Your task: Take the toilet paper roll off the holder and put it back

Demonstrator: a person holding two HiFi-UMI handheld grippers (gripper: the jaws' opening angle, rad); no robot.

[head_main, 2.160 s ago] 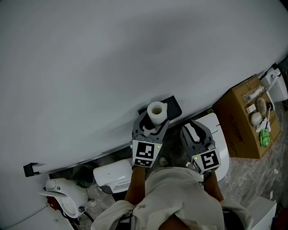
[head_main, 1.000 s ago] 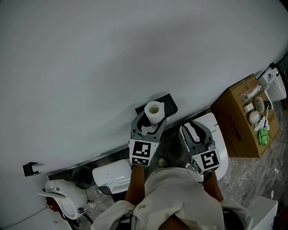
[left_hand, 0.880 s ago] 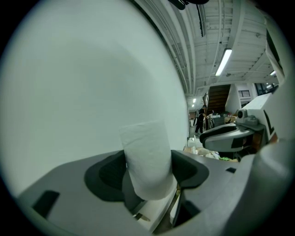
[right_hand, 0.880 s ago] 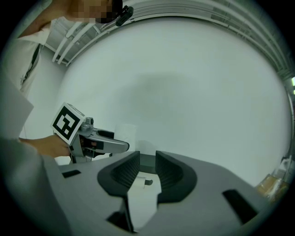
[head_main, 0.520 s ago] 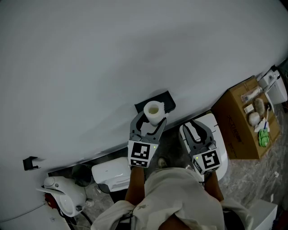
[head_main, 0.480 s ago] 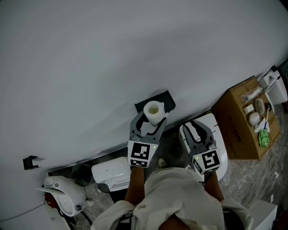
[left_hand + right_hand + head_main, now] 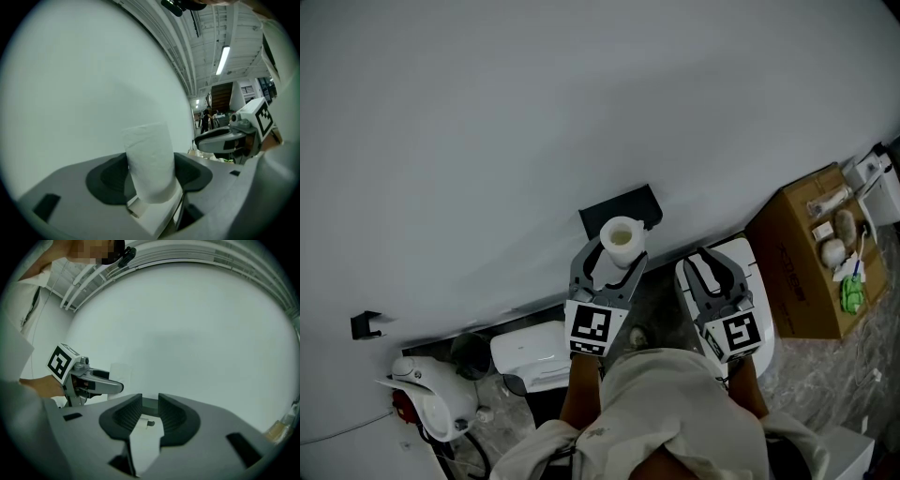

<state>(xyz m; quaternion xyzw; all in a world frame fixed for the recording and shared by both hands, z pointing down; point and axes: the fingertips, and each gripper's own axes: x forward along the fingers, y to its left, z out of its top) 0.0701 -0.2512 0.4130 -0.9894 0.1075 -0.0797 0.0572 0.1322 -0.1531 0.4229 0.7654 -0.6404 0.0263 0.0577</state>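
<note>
The white toilet paper roll [image 7: 622,239] stands upright between the jaws of my left gripper [image 7: 621,247], which is shut on it. In the left gripper view the roll [image 7: 149,159] fills the gap between the dark pads [image 7: 112,176], with the white wall behind it. The black holder [image 7: 621,206] is fixed to the wall just beyond the roll and apart from it. My right gripper [image 7: 705,265] hangs to the right, jaws close together and holding nothing. In the right gripper view my right gripper [image 7: 150,414] faces the wall, and the left gripper [image 7: 91,383] shows at the left.
A cardboard box [image 7: 811,253] with small items stands at the right. A white toilet [image 7: 761,309] sits under the right gripper. A white device [image 7: 530,349] and a white-and-red appliance [image 7: 427,405] lie lower left. A small black hook [image 7: 364,324] is on the wall.
The left gripper with the roll has drawn back from the black holder, which now shows whole above the roll. The right gripper has barely moved.
</note>
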